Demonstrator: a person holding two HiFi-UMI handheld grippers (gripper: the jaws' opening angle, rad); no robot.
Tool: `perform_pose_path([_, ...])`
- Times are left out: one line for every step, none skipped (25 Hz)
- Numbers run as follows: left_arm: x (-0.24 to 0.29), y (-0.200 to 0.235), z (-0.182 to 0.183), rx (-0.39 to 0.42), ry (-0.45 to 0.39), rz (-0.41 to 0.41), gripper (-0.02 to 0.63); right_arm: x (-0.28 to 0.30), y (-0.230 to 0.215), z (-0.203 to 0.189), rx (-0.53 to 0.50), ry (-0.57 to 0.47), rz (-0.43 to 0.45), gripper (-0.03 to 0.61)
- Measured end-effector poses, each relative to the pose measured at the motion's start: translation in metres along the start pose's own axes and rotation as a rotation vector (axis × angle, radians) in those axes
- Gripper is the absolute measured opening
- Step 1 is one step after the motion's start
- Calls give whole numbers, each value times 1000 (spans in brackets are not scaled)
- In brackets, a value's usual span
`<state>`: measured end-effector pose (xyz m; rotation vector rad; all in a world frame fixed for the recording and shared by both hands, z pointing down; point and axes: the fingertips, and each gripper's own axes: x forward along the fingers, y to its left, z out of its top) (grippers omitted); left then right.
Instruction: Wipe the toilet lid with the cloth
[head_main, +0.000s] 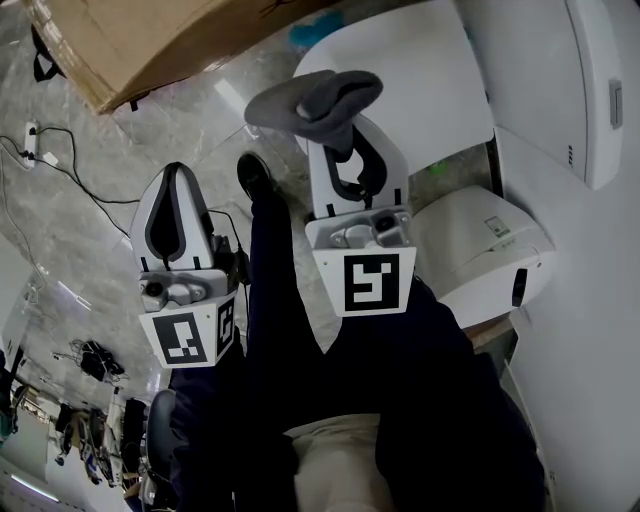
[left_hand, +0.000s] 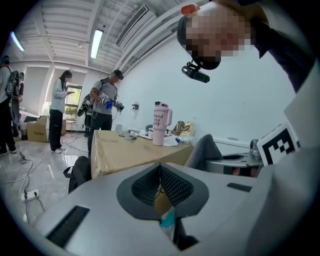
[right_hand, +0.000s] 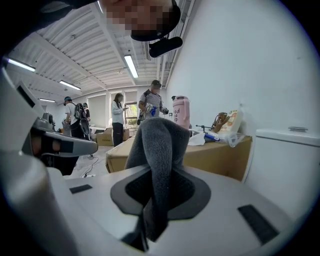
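My right gripper (head_main: 349, 128) is shut on a grey cloth (head_main: 313, 98), which bunches out past its tips. In the right gripper view the cloth (right_hand: 159, 150) stands up between the shut jaws and hides the middle of the scene. Seen from the head view, the cloth hangs over the near left edge of the white toilet lid (head_main: 420, 60); I cannot tell whether it touches. My left gripper (head_main: 177, 172) is lower left, over the floor and apart from the toilet. Its jaws meet with nothing in them (left_hand: 160, 169).
The white cistern (head_main: 545, 90) rises at the right, and a white rounded unit (head_main: 480, 250) sits below the lid. A cardboard box (head_main: 150, 40) stands at the upper left. Cables and a power strip (head_main: 30, 140) lie on the floor. People stand further back (left_hand: 102, 112).
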<state>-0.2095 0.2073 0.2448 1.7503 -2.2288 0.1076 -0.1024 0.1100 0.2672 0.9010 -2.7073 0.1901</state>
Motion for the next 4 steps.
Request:
perform_pose_path([0, 0, 0, -5, -1, 2, 15, 0, 0, 1, -1, -2, 0, 66])
perform_pose_path([0, 1, 0, -13, -1, 3, 15, 0, 0, 1, -2, -4, 0, 66])
perform_pose_path([0, 1, -1, -23, -1, 4, 15, 0, 1, 2, -3, -5, 1, 66])
perform_pose_path([0, 2, -2, -33, 0, 6, 15, 1, 1, 2, -5, -5, 1, 66])
